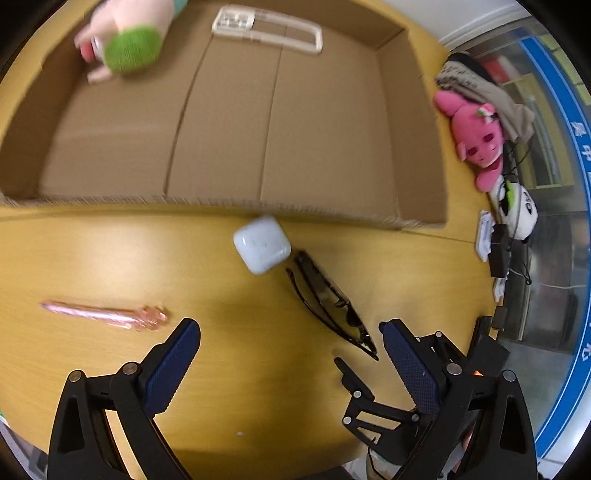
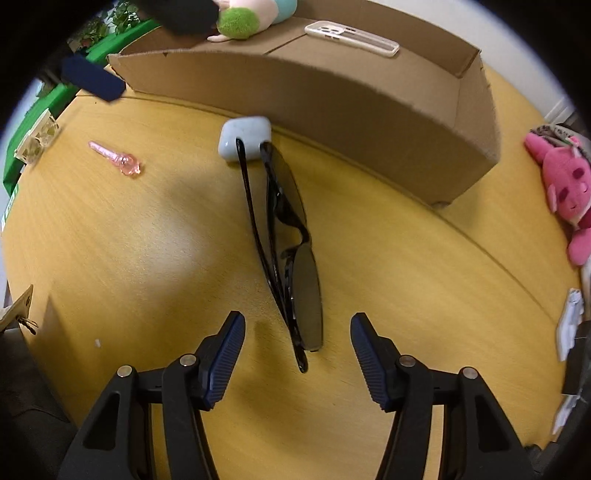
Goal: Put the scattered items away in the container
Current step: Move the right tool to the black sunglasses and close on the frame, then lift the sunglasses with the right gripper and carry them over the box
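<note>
An open cardboard box stands at the far side of the wooden table. It holds a plush toy with a green ball and a clear phone case. In front of it lie a white earbud case, folded black sunglasses and a pink pen-like stick. My left gripper is open over bare table between the stick and the sunglasses. My right gripper is open, the near end of the sunglasses between its fingers, untouched.
A pink plush lies at the table's right edge under a grey cloth, with a white and green item and cables nearby. A small clear box and green shelving sit at the left edge.
</note>
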Tool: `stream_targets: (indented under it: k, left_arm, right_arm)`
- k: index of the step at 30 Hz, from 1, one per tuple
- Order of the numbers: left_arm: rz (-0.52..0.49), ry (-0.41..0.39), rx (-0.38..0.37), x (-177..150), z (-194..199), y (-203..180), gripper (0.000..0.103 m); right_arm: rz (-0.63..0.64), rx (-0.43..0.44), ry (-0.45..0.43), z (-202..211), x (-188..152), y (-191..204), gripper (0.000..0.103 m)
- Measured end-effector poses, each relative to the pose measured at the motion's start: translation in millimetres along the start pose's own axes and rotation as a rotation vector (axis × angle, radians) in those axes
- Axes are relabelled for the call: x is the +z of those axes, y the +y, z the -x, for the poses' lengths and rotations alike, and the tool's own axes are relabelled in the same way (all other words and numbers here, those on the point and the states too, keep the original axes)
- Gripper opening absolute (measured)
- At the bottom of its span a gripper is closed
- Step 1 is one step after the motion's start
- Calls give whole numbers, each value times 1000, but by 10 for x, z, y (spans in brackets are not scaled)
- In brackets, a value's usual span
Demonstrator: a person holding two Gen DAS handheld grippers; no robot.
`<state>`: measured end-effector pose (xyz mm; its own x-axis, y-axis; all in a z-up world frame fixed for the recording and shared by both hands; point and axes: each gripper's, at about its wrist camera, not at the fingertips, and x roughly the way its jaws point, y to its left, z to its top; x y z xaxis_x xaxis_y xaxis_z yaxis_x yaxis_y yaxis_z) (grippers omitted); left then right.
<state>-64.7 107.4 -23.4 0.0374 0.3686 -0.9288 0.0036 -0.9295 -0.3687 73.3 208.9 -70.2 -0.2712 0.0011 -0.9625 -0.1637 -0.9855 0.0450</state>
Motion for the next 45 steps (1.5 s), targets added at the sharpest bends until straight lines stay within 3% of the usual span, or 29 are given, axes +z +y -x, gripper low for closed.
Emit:
stream_targets:
  k: [4,11,15,23,25,26,27,30,38,45]
  left_arm:
    - [27,21,-55,-12,-246,-32,100]
    - [69,33,-58,75,-589,-22,100]
    - [78,24,-52,88,-700,2,100]
    - [85,-12,-101,134,-802,75,94]
    - [70,-23,-121,172,-791,53,81]
    - [69,-21,-132,186,-799,51,63]
    - [70,-8,-143,205,-817,55,55]
    - [47,4,-129,206,-845,21,43]
    - [15,10,-128,197,-699,-80,36]
    - [-86,-46,-103,280,-173,-455,34]
  right_arm:
    - [38,20,-11,-63,-32,58,54]
    - [49,12,-22,-82,-92,131,41]
    - [28,6,-27,-38,-124,213,24]
    - [-28,6,-32,20,-162,321,23]
    - [-37,11,-34,41,-182,346,22]
    - [-39,13,-34,50,-191,363,22]
    - [-37,15,-37,64,-205,389,21]
    - [-22,12,-56,133,-235,477,20]
    - [-48,-12,-43,348,-302,549,20]
    - [-111,-51,-83,901,-170,560,20]
